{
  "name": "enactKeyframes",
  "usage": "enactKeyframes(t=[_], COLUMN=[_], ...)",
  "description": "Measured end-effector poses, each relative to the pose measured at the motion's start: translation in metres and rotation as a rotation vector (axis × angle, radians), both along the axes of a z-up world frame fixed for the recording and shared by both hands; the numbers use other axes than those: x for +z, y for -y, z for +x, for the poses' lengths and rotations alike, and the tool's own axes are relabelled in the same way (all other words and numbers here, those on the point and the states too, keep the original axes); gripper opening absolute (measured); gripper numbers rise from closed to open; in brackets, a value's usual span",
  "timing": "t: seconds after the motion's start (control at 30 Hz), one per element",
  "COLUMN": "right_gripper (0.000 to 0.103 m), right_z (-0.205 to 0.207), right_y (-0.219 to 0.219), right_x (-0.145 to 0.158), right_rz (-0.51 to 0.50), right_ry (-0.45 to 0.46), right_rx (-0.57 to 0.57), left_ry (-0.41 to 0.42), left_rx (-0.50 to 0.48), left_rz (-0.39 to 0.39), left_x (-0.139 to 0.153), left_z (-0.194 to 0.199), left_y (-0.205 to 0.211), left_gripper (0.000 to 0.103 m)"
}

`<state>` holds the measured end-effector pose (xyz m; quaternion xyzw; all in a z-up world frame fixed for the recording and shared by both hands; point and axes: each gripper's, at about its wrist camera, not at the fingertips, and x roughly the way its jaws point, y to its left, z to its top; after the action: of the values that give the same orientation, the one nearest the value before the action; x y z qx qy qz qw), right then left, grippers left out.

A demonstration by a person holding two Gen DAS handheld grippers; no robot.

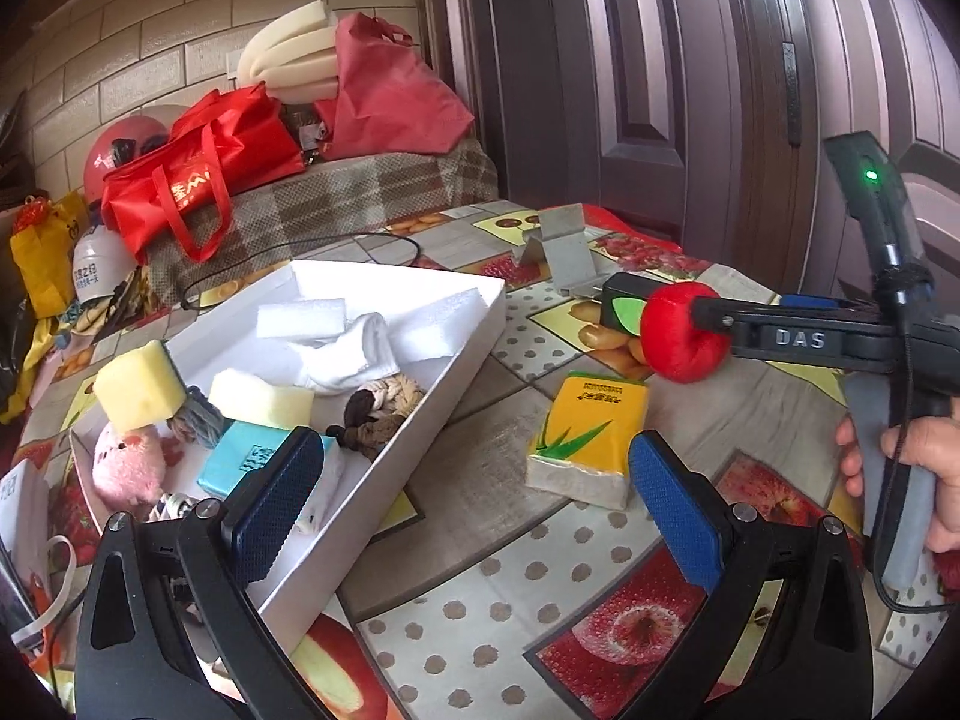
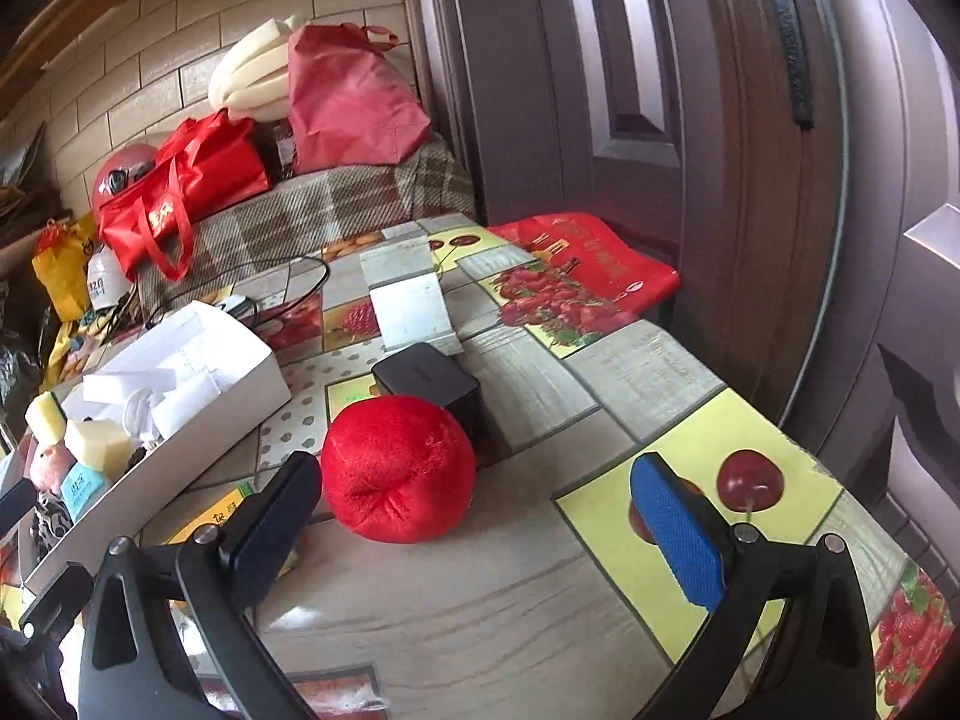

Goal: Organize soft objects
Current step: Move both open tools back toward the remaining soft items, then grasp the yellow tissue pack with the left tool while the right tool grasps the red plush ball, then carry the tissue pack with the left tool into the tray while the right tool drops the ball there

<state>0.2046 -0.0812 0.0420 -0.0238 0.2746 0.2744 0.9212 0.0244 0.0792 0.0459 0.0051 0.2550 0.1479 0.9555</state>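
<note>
A red plush apple [image 2: 398,467] lies on the table just ahead of my open right gripper [image 2: 474,516], nearer its left finger; it also shows in the left wrist view [image 1: 684,333] by the right gripper's tip. A white box [image 1: 414,396] holds sponges [image 1: 139,387], white foam blocks [image 1: 302,318], a white sock [image 1: 354,354], a pink plush pig [image 1: 129,465] and a teal pack [image 1: 237,462]. My left gripper [image 1: 474,492] is open and empty, its left finger over the box's near end. A yellow tissue pack [image 1: 585,438] lies on the table ahead of it.
A black box [image 2: 429,387] stands right behind the apple. A metal stand [image 2: 411,300] is further back. Red bags [image 1: 198,174] and foam rolls [image 1: 288,69] pile on a plaid couch behind the table. A brown door [image 2: 690,150] is at the right.
</note>
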Motion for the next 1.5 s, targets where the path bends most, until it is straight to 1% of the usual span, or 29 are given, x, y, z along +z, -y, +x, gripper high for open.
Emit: enactKeyframes(t=[0.1,0.23,0.27,0.33,0.43,0.5,0.6,0.67,0.7,0.73,0.77,0.8,0.83,0.87,0.93,1.07,1.13,1.2,1.23,1.3,1.37,1.43,1.5], right_gripper=[0.103,0.103,0.100,0.060,0.060,0.060,0.060,0.060,0.060,0.060,0.060,0.060,0.060,0.060,0.060,0.060,0.060,0.060,0.060,0.060,0.060,0.060,0.060], right_z=[0.008,0.014,0.016,0.020,0.022,0.024,0.031,0.036,0.036,0.035,0.033,0.032,0.032,0.031,0.032,0.032,0.025,0.015,0.008,-0.005,-0.015,-0.026,-0.038], right_y=[-0.021,-0.048,-0.052,-0.055,-0.037,-0.019,0.001,0.007,0.007,0.006,0.005,0.002,0.001,0.001,0.003,0.007,0.010,0.014,0.017,0.018,0.014,0.009,0.003], right_x=[-0.005,-0.010,-0.012,-0.015,-0.014,-0.016,-0.018,-0.022,-0.022,-0.021,-0.020,-0.019,-0.018,-0.018,-0.018,-0.016,-0.011,-0.003,0.001,0.005,0.006,0.006,0.006], right_rz=[-0.047,-0.119,-0.136,-0.145,-0.064,-0.008,0.079,0.115,0.121,0.120,0.118,0.115,0.114,0.118,0.127,0.149,0.167,0.191,0.203,0.211,0.205,0.188,0.167], right_ry=[-0.038,-0.058,-0.065,-0.090,-0.128,-0.158,-0.212,-0.249,-0.253,-0.248,-0.243,-0.240,-0.237,-0.235,-0.235,-0.217,-0.175,-0.106,-0.067,-0.012,-0.003,-0.006,0.014], right_rx=[0.036,0.073,0.075,0.086,0.083,0.075,0.047,0.047,0.049,0.051,0.057,0.064,0.069,0.073,0.074,0.072,0.072,0.072,0.077,0.089,0.121,0.154,0.187], left_ry=[-0.042,-0.111,-0.130,-0.158,-0.173,-0.198,-0.266,-0.318,-0.336,-0.341,-0.329,-0.316,-0.309,-0.301,-0.253,-0.113,-0.029,0.060,0.091,0.131,0.153,0.162,0.163], left_rx=[-0.047,-0.102,-0.114,-0.131,-0.150,-0.165,-0.144,-0.136,-0.135,-0.144,-0.156,-0.151,-0.146,-0.148,-0.150,-0.107,-0.068,-0.026,-0.005,0.030,0.057,0.082,0.096], left_rz=[0.005,-0.015,-0.025,-0.042,-0.044,-0.040,-0.034,-0.047,-0.055,-0.069,-0.080,-0.080,-0.080,-0.081,-0.071,-0.025,-0.003,0.011,0.013,0.009,0.006,0.016,0.027], left_x=[-0.003,-0.009,-0.011,-0.013,-0.015,-0.017,-0.025,-0.032,-0.034,-0.036,-0.035,-0.033,-0.033,-0.032,-0.025,-0.009,0.000,0.007,0.009,0.012,0.014,0.015,0.015], left_z=[0.009,0.027,0.033,0.045,0.059,0.069,0.086,0.094,0.097,0.097,0.095,0.092,0.091,0.089,0.083,0.057,0.040,0.021,0.014,0.002,-0.009,-0.020,-0.029], left_y=[0.006,0.011,0.012,0.013,0.019,0.022,0.023,0.020,0.019,0.018,0.017,0.016,0.016,0.016,0.017,0.020,0.019,0.017,0.015,0.010,0.005,0.000,-0.003], left_gripper=[0.103,0.102,0.102,0.102,0.102,0.102,0.102,0.102,0.097,0.089,0.079,0.056,0.051,0.050,0.049,0.049,0.049,0.050,0.050,0.050,0.050,0.050,0.050])
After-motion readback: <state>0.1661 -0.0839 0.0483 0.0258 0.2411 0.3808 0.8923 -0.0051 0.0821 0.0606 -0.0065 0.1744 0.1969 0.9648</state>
